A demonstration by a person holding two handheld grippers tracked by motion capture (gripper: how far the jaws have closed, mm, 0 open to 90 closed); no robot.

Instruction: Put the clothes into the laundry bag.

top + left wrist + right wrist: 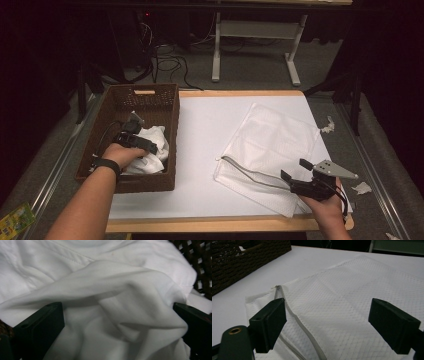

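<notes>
White cloth (150, 147) is lying bunched in the near right part of the brown wicker basket (120, 102), which is sitting on the left side of the table (200, 125). We are reaching the left gripper (134, 131) down into it. In the left gripper view its jaws are standing wide apart with a raised fold of the cloth (112, 302) lying between them. We are seeing the fabric close against both jaws, yet we cannot tell whether the pads are pressing on it, so we are not calling it gripped.

Out to the right, we are holding the right gripper (296, 170) over the near edge of a white mesh laundry bag (270, 145) lying flat on the table. Its jaws are spread wide and are holding nothing. The bag's grey zipper (297, 320) is running up past the left jaw in the right gripper view.

Much of the cloth is sitting hidden behind our left hand (122, 155) and the basket wall. The zipper's near end is cut off at the lower edge of the right gripper view. Small white scraps (361, 188) are lying at the table's right side, too small to make out.
</notes>
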